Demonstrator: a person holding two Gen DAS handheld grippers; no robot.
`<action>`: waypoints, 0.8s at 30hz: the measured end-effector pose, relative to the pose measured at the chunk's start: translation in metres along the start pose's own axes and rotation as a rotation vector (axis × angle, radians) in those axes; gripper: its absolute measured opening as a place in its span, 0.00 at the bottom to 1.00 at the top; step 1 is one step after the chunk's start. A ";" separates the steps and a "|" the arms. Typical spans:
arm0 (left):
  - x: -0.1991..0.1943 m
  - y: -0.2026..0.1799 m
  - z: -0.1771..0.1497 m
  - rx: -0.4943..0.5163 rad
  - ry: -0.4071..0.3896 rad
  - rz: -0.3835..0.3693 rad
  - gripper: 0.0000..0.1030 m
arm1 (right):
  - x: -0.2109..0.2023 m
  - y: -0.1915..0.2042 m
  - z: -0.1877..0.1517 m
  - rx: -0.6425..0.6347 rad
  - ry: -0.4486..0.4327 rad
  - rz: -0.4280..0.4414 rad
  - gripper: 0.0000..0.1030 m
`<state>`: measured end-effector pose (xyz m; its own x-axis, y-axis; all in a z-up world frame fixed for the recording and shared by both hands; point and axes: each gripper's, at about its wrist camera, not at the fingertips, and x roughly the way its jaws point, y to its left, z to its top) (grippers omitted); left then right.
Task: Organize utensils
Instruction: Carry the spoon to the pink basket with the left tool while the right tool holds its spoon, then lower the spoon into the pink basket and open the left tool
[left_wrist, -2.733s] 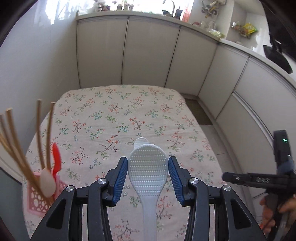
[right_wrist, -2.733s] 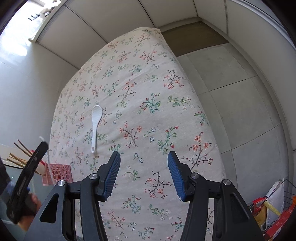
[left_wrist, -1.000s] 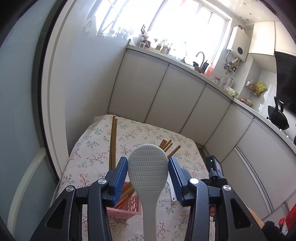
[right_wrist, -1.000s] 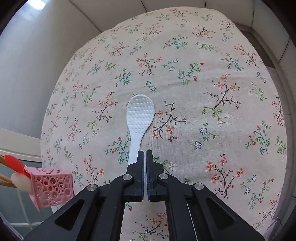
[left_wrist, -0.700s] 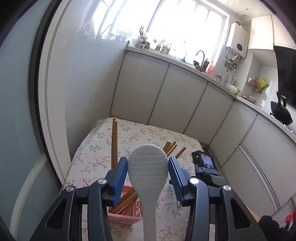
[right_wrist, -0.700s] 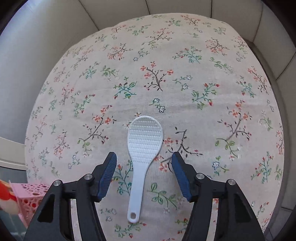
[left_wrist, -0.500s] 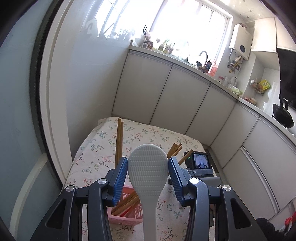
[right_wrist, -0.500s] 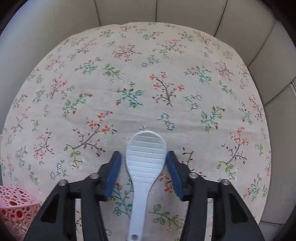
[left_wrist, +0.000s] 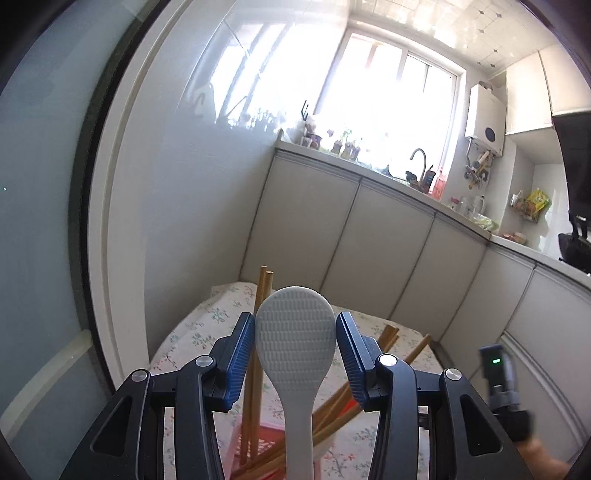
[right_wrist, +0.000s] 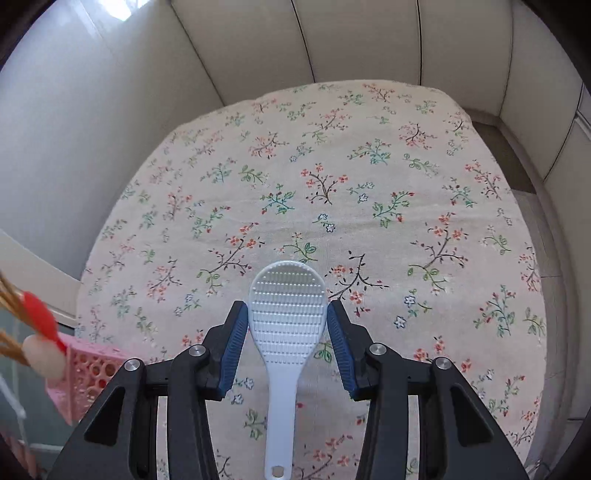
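Between left jaws: left rice paddle (left_wrist: 295, 343), white, head forward and handle running back toward the camera. Left gripper (left_wrist: 295, 320) is part-open and clamped across the head, with both pads on its edges.
Between right jaws: right rice paddle (right_wrist: 286, 325), same type, same hold. Right gripper (right_wrist: 287, 308) is part-open, with the pads against both sides of the head.
Just changed, right: a second ago the jaws were closed and this paddle lay on the floral cloth (right_wrist: 369, 166) ahead of the tips. They then opened and took it by the head. The cloth now looks further off while the paddle sits unchanged in the jaws, so I read it as lifted.
Just changed, left: the grip is unchanged. The view has dropped onto the pink basket (left_wrist: 258, 446), which now sits right under and behind the jaws.
Meaning: no loose utensil is visible on the surface, so only the two drop-offs are left.
Right paddle vs surface: over the near middle, well apart from the basket.
Basket: at the near-left corner of the surface. It holds wooden chopsticks (left_wrist: 262, 295), a red spoon (right_wrist: 40, 317) and a white spoon (right_wrist: 40, 356), all leaning out.
Risk: the leaning chopsticks crowd the opening, so the left paddle could snag on its way in.
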<state>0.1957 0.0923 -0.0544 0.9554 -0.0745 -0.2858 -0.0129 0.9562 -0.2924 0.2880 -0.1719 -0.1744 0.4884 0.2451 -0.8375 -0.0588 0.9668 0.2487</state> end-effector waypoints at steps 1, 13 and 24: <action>0.002 -0.001 -0.003 0.013 -0.019 0.020 0.45 | -0.012 -0.001 -0.002 -0.001 -0.018 0.007 0.45; 0.017 0.002 -0.027 0.030 -0.067 0.118 0.46 | -0.078 -0.009 -0.023 0.015 -0.125 0.091 0.46; 0.001 0.006 -0.023 -0.024 0.057 0.104 0.65 | -0.106 0.000 -0.033 0.026 -0.201 0.116 0.46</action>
<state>0.1896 0.0912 -0.0769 0.9304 0.0078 -0.3665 -0.1185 0.9525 -0.2804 0.2074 -0.1956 -0.1020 0.6436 0.3325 -0.6893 -0.1034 0.9302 0.3521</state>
